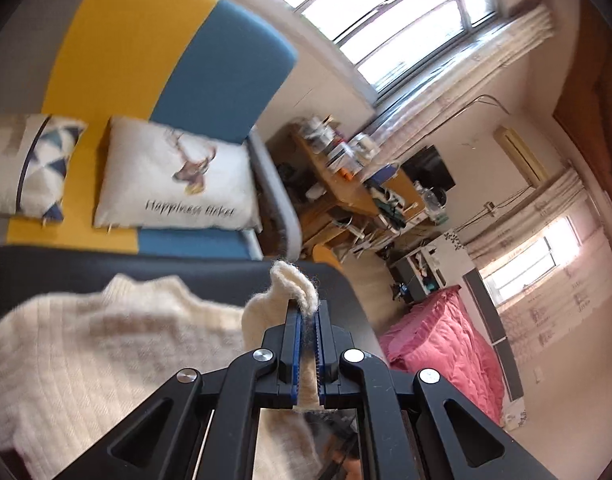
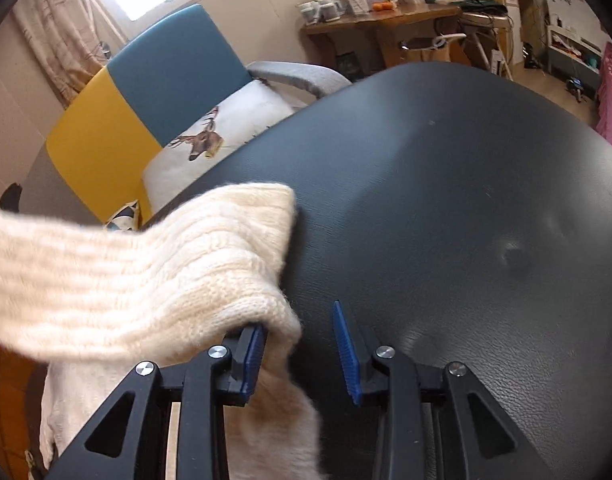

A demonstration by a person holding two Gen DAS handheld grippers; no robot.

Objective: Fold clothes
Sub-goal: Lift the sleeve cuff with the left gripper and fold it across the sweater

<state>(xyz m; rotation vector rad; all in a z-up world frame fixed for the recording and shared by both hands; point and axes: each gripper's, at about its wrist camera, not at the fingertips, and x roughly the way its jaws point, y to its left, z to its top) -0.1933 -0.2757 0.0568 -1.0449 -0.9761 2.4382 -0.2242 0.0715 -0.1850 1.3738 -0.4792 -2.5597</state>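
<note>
Presently on record, by item:

Left gripper (image 1: 308, 320): jaws drawn nearly together, blue pads (image 1: 293, 344) pinching a fold of the cream knit sweater (image 1: 105, 344). A small loop of the knit stands up past the fingertips; more cloth runs back between the fingers toward the camera. The bulk of the garment lies to the left of the fingers, heaped on the dark table (image 1: 65, 268).

Right gripper (image 2: 299, 350): jaws spread wide, clamped on nothing. The sweater (image 2: 145, 272) drapes over the tip of the left finger (image 2: 249, 364) and hangs down into the gap beside it; the right finger (image 2: 348, 360) stands apart from the cloth, over bare tabletop. A ribbed edge of the knit reaches ahead and left of the fingers, its end resting on the table (image 2: 466, 200), which is black with a leather-like grain.

Beyond the fingertips, both views:
- sofa with yellow and blue panels (image 1: 153, 60), just past the table's far edge;
- white cushion with a deer print and lettering (image 1: 177, 176), on the sofa seat;
- second cushion with a blue triangle pattern (image 1: 25, 164), left of the first;
- wooden desk crowded with jars and small goods (image 1: 346, 176), ahead and right;
- pink bedspread (image 1: 446, 344), to the right of the left gripper's fingers;
- barred window with pale curtains (image 1: 386, 12), high above.
</note>
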